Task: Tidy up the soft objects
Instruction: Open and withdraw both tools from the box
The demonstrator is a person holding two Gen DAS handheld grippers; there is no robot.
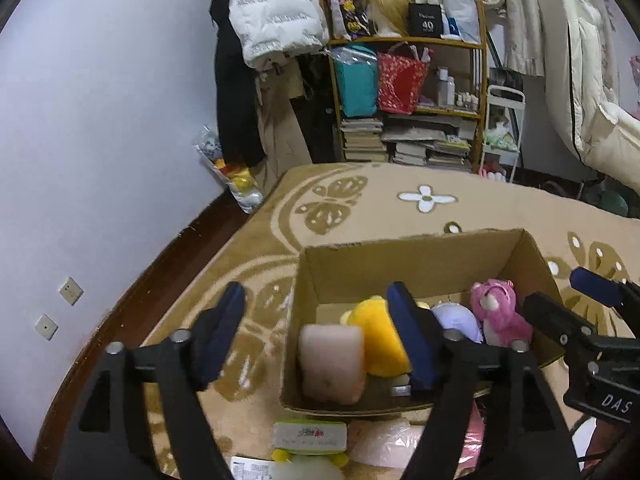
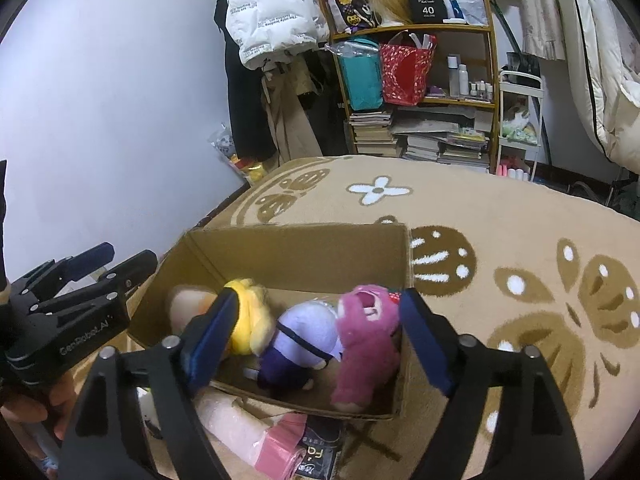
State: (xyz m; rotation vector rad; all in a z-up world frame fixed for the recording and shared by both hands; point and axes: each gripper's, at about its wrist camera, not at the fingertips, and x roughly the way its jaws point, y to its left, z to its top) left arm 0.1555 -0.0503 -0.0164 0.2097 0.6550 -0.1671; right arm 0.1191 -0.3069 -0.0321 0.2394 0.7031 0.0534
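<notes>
- Four soft toys already sit in the cardboard box (image 1: 420,264) on the patterned rug (image 1: 360,208): a pale pink cushion block (image 1: 332,364), a yellow plush (image 1: 380,336), a lilac plush (image 1: 460,320) and a magenta bear (image 1: 500,312), ranged from 9 o'clock to 3 o'clock across the box floor.
- The left gripper (image 1: 320,332) hangs with its jaws spread wide and nothing between them, over the box's 9 o'clock wall; the cushion block shows in the gap but is not pinched.
- The right gripper (image 2: 324,336) is likewise wide and empty, above the lilac plush and the bear.
- Still outside, at 6 o'clock of the box: a pink roll in clear wrap (image 2: 244,432), a white-and-green labelled pack (image 1: 310,436) and a dark packet (image 2: 320,452).
- Handling, as a judgement: all look light and squashy, so they should give under the pads rather than slip. Take the plush toys across the body, not an ear or limb. The wrapped roll may be slick; grip its middle so that it does not tilt.
- Writing: "GenRobot.AI" on the left gripper's body seen from the right wrist; "DAS" on the right gripper's body in the left view; "40" on a black box (image 2: 427,6) on the shelf (image 2: 412,32) at 12 o'clock; "FQ" seems to be on the dark packet. Print on the white puffer jacket (image 2: 268,12) is too small to read.
</notes>
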